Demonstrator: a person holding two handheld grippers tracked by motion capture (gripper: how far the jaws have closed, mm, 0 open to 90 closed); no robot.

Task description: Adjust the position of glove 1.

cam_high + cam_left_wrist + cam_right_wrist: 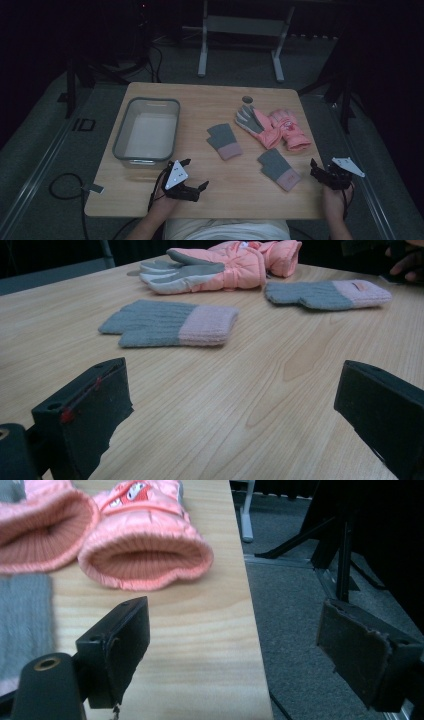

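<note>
- Gloves: two grey knit gloves (224, 141) (279, 168) lie flat mid-bench; the pink padded pair (280, 129) lies just beyond, far right.
- Left gripper (192, 176): near edge, jaws wide apart, empty.
- Right gripper (317, 169): right bench edge, jaws spread, empty.
- Grey bin (120, 138): left side.

— What sits at the far left of your worktop (150, 197)?

— A grey tub (146, 129), pale inside, standing on the wood. Straight across from it, near the far edge, I see a small round hole (248, 99) in the board.

— And beyond that?

— Grey carpet (240, 65) with a white frame on two legs (240, 30). A black cable (62, 187) loops on the floor at my left.
</note>
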